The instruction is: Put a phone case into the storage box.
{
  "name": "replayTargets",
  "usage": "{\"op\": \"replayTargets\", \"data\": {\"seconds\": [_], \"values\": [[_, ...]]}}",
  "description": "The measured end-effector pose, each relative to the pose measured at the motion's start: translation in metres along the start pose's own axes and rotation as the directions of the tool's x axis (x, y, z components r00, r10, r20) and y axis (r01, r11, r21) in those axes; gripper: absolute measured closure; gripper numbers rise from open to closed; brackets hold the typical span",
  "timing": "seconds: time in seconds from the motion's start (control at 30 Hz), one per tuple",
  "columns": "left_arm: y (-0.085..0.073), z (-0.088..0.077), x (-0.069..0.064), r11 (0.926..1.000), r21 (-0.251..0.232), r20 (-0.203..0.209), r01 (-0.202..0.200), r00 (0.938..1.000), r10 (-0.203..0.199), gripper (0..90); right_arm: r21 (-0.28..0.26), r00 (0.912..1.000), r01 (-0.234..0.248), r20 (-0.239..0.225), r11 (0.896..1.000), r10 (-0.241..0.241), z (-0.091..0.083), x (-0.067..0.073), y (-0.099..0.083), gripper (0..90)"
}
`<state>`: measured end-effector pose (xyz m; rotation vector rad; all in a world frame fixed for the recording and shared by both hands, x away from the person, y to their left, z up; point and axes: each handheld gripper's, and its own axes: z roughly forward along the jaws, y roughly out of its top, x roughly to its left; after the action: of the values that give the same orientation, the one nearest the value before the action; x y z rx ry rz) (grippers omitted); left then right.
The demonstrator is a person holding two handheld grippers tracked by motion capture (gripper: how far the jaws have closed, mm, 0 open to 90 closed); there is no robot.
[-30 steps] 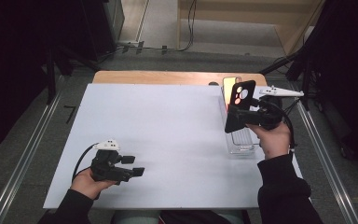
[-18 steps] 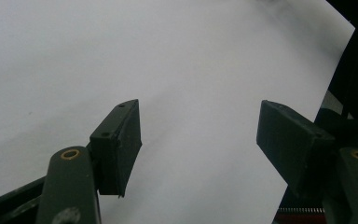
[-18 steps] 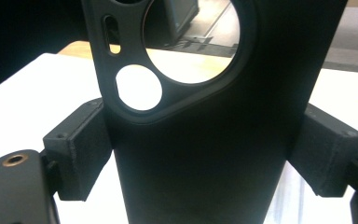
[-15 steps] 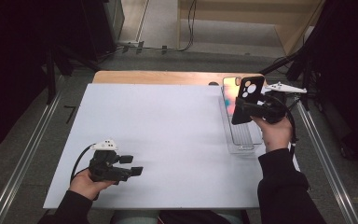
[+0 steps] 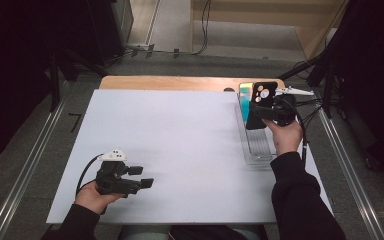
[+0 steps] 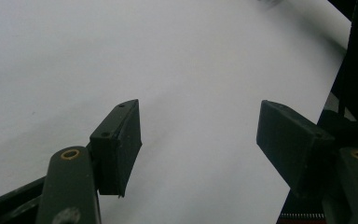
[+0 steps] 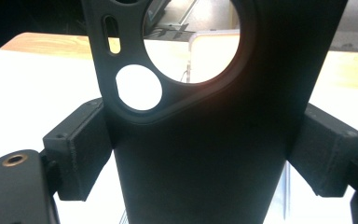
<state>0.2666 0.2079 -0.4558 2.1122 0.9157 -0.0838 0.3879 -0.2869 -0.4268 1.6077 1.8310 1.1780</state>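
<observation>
1. Our right gripper (image 5: 260,116) sits at about 2 o'clock on the white table (image 5: 180,145), with its jaws clamped on the two long edges of a black phone case (image 5: 258,105).
2. The case stands upright, camera cutouts on top, right above a clear tray (image 5: 258,150) lying along the table's right side.
3. In the right gripper view, we see both pads (image 7: 81,149) pressing the case (image 7: 205,154) on either side, so it's a solid grip.
4. Our left gripper (image 5: 142,177) rests down at 7 o'clock, well apart from the case. Its jaws are spread wide, with nothing but bare table (image 6: 121,56) between them.
</observation>
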Motion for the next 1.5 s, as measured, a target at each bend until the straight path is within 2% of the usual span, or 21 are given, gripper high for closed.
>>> {"op": "replayTargets", "data": {"seconds": [0.2,0.3,0.53,0.73,0.9,1.13,1.27,1.4,1.5], "values": [[-0.001,0.0,0.0,1.0,-0.003,0.0,0.004,1.0,-0.004,30.9,0.026,0.9997,-0.01,0.023,1.0,0.009,0.019,-0.002,-0.002,12.7],[-0.001,0.0,0.0,1.0,-0.002,0.002,0.003,1.0,-0.003,30.9,0.023,0.9993,-0.022,0.032,1.0,0.021,0.026,-0.005,0.0,12.7],[-0.001,0.001,-0.001,1.0,-0.001,0.004,-0.002,1.0,0.002,30.9,0.055,0.9968,-0.065,0.05,0.996,0.063,0.045,-0.011,0.0,12.7],[0.0,0.001,-0.001,1.0,-0.002,0.006,-0.001,1.0,0.001,30.9,0.087,0.9962,-0.049,0.075,0.995,0.042,0.059,-0.01,0.003,12.7],[0.0,0.001,-0.001,1.0,0.0,0.006,-0.003,1.0,0.003,30.9,0.109,0.9951,-0.018,0.098,0.994,0.007,0.069,-0.007,0.006,12.7],[0.0,0.001,-0.001,1.0,-0.001,0.009,-0.002,1.0,0.002,30.9,0.105,0.993,-0.031,0.117,0.994,0.019,0.08,-0.008,0.011,12.7],[-0.001,0.001,-0.001,1.0,-0.002,0.01,0.001,1.0,-0.001,31.0,0.109,0.9912,-0.011,0.133,0.994,-0.003,0.084,-0.008,0.015,12.7],[0.0,0.001,0.0,1.0,-0.002,0.011,0.0,0.9999,0.0,30.9,0.1,0.9907,-0.02,0.136,0.995,0.006,0.088,-0.007,0.023,12.7],[-0.001,0.001,0.0,1.0,-0.005,0.011,0.002,0.9999,-0.002,30.9,0.092,0.9901,-0.009,0.14,0.996,-0.004,0.089,-0.007,0.028,12.7]]}}
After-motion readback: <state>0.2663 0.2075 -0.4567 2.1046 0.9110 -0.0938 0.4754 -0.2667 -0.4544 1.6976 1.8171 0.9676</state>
